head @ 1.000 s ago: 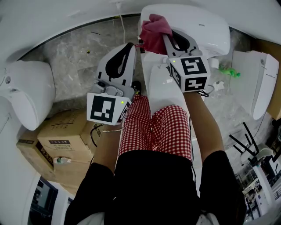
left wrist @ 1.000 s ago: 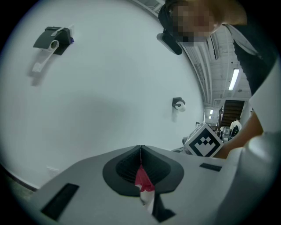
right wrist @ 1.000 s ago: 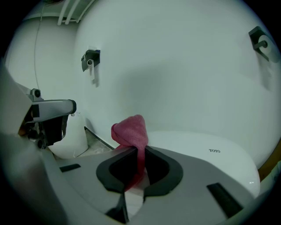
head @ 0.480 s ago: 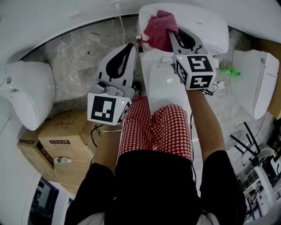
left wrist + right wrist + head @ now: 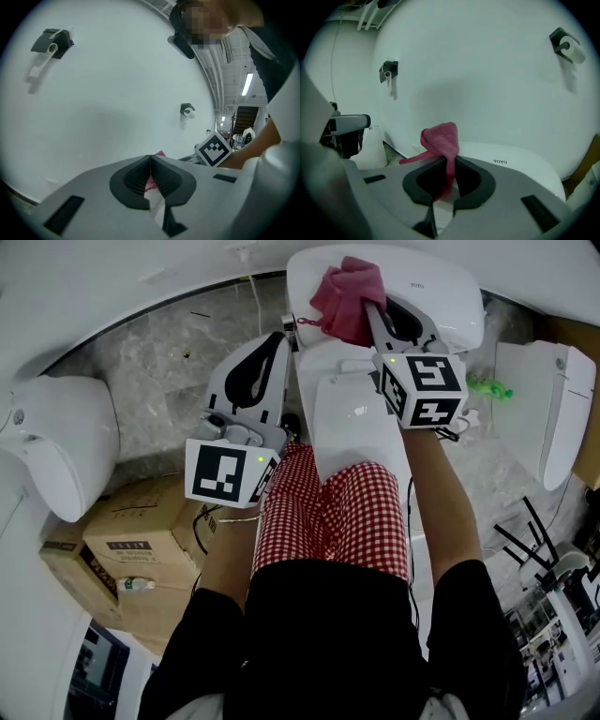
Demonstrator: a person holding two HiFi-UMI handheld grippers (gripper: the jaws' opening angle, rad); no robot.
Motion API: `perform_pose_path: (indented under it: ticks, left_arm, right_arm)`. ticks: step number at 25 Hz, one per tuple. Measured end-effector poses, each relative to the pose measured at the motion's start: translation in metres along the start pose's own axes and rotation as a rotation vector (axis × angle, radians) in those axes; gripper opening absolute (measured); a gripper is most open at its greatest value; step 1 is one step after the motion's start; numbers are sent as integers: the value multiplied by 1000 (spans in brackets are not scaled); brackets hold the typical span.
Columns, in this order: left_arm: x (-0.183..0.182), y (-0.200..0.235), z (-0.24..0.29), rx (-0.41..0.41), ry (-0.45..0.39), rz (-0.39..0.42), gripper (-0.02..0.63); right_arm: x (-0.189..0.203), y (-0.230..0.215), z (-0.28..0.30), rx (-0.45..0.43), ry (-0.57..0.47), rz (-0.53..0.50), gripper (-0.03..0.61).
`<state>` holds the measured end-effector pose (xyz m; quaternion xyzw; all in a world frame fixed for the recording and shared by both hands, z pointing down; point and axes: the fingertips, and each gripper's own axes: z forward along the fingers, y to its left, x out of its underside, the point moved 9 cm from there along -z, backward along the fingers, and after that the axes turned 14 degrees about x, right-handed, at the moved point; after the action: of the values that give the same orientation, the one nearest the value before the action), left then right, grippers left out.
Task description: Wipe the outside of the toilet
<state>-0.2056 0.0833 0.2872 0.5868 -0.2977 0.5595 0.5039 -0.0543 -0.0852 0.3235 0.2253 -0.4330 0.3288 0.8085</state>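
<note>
While the jaws of the right gripper (image 5: 377, 319) are clamped on the pink cloth (image 5: 345, 296), the cloth sits bunched on the toilet (image 5: 450, 310) tank top, towards its left edge. Left gripper (image 5: 278, 339): jaws together, nothing between them, held just left of the toilet, above the floor (image 5: 141, 371).
</note>
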Motion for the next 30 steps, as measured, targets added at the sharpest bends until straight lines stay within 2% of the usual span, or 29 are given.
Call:
perform_pose_path:
  ticks: [30]
  left_arm:
    - [-2, -17, 18, 41, 10, 14, 11]
  right_arm:
    - [13, -72, -17, 166, -17, 51, 57]
